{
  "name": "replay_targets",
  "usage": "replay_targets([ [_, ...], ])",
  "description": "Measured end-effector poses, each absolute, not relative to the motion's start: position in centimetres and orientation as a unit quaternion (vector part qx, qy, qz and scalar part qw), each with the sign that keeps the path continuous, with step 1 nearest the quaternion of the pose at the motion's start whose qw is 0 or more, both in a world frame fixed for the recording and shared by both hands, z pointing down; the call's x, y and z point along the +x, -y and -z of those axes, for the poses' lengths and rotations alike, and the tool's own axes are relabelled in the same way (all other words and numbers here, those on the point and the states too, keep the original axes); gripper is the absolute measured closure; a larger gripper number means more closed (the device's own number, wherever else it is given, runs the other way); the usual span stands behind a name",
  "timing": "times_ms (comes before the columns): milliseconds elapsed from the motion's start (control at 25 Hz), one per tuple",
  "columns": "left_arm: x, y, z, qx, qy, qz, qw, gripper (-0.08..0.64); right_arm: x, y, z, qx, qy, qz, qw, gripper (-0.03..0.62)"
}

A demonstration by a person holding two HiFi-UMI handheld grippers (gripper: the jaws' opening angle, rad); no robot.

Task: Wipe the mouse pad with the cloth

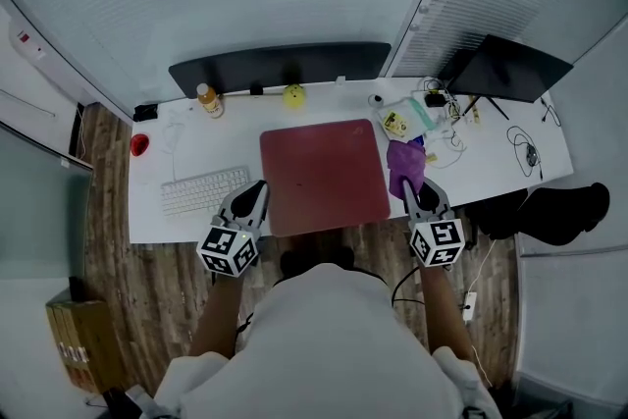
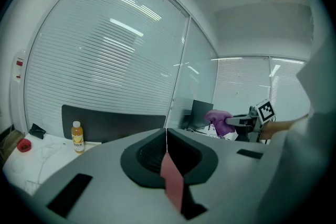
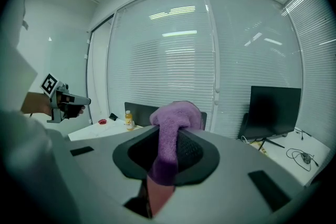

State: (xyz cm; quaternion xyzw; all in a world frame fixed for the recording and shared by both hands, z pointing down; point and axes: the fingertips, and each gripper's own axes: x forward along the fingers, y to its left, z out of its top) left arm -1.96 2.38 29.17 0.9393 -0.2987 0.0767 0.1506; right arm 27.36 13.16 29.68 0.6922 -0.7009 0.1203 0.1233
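Observation:
The dark red mouse pad [image 1: 324,174] lies flat in the middle of the white desk [image 1: 172,226], reaching its front edge. My right gripper [image 1: 416,192] is at the pad's right edge, shut on a purple cloth [image 1: 403,164] that bunches up above the jaws; in the right gripper view the cloth [image 3: 171,131] fills the gap of that gripper [image 3: 169,140]. My left gripper [image 1: 253,200] hovers at the pad's front left corner. In the left gripper view its jaws [image 2: 166,137] meet in a thin line with nothing between them, and a strip of the pad [image 2: 172,182] shows below.
A white keyboard [image 1: 204,190] lies left of the pad. A bottle [image 1: 208,100], a yellow ball [image 1: 293,95] and a red cup [image 1: 140,145] sit toward the back and left. Cables and small items [image 1: 424,113] crowd the back right, near a dark monitor [image 1: 507,69].

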Motion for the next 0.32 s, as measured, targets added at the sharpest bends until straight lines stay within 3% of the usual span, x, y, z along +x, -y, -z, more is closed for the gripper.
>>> replay_targets([
  [320,-0.7,-3.0,-29.3,0.938,0.302,-0.082,0.151,0.541,28.5,-13.5,-29.5,0.684,0.709,-0.122,0.121,0.509],
])
